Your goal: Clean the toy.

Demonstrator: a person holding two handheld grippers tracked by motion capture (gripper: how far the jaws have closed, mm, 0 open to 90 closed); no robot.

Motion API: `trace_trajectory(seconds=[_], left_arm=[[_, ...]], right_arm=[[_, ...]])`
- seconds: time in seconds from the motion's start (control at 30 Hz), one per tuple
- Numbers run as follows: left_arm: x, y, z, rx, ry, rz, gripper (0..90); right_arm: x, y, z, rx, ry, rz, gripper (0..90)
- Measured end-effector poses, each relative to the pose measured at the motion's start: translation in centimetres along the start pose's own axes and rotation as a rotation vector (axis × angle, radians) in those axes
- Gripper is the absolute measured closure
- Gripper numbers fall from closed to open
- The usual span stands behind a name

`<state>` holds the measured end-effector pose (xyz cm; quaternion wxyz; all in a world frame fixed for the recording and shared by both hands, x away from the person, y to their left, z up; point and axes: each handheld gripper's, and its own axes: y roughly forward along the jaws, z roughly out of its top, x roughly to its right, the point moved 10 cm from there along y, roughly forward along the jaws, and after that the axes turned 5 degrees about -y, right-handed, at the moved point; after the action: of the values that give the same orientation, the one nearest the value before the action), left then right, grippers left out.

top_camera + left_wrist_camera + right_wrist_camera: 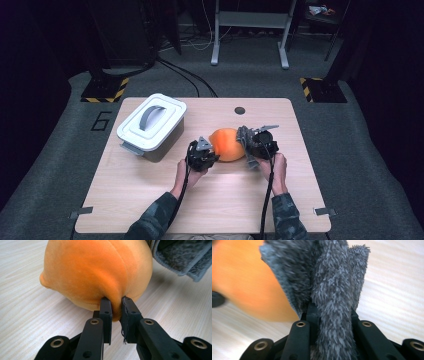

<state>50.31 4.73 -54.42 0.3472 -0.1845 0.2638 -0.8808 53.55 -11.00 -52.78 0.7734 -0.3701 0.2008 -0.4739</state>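
Note:
An orange plush toy point(227, 144) lies at the middle of the wooden table point(150, 200). My left gripper point(209, 154) is at its left side, shut on a pinch of the orange plush point(100, 275) at its lower edge. My right gripper point(246, 145) is at the toy's right side, shut on a folded grey fluffy cloth point(332, 290) that stands up between its jaws and rests against the orange plush point(244, 282). The grey cloth point(180, 257) also hangs at the upper right of the left gripper view.
A white lidded box point(151, 125) with a grey handle stands at the table's back left, close to my left gripper. A small dark hole point(239, 110) marks the table's far edge. Bare wood lies in front of both hands.

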Motion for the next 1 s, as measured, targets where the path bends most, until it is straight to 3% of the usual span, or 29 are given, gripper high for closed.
trace_trajectory(seconds=[0.1, 0.27, 0.33, 0.43, 0.47, 0.5, 0.6, 0.67, 0.77, 0.9, 1.0], left_arm=[[0.0, 0.0, 0.0, -0.003, 0.003, 0.0, 80.1], [-0.1, 0.0, -0.1, -0.006, 0.002, -0.004, 80.1], [-0.1, 0.0, -0.1, -0.006, 0.002, -0.005, 80.1], [-0.2, 0.0, -0.1, -0.006, -0.002, -0.006, 80.0], [-0.2, 0.0, -0.1, -0.006, -0.002, -0.004, 80.0], [-0.2, 0.0, 0.0, -0.005, 0.0, -0.004, 80.0], [-0.1, 0.1, 0.0, -0.007, -0.001, -0.006, 80.0], [-0.1, 0.1, 0.0, -0.005, 0.001, -0.005, 79.9], [-0.2, 0.0, -0.1, -0.009, 0.005, 0.0, 79.1], [-0.2, -0.2, -0.4, -0.006, 0.006, 0.014, 66.9], [-0.6, -0.3, -0.7, -0.005, 0.022, 0.065, 53.5]], right_arm=[[0.6, 1.1, -1.1, -0.035, 0.038, 0.005, 73.4], [1.3, 2.8, -2.7, -0.094, 0.06, 0.011, 73.4], [1.4, 2.6, -2.8, -0.096, 0.062, 0.017, 73.4], [1.6, 0.9, -2.0, -0.051, 0.06, -0.018, 73.4], [1.6, 0.0, -1.1, -0.002, 0.043, -0.024, 73.4], [1.4, -0.6, -0.7, 0.012, 0.038, -0.03, 73.4], [-0.4, -2.5, 1.5, 0.091, -0.021, 0.001, 73.4], [-1.6, -2.4, 2.1, 0.081, -0.053, 0.025, 73.5], [-2.3, -0.7, 2.0, 0.019, -0.082, 0.008, 73.7], [-1.8, 0.0, 1.8, 0.024, -0.044, 0.028, 73.8], [-1.6, 0.1, 1.6, 0.021, -0.036, 0.035, 73.8]])
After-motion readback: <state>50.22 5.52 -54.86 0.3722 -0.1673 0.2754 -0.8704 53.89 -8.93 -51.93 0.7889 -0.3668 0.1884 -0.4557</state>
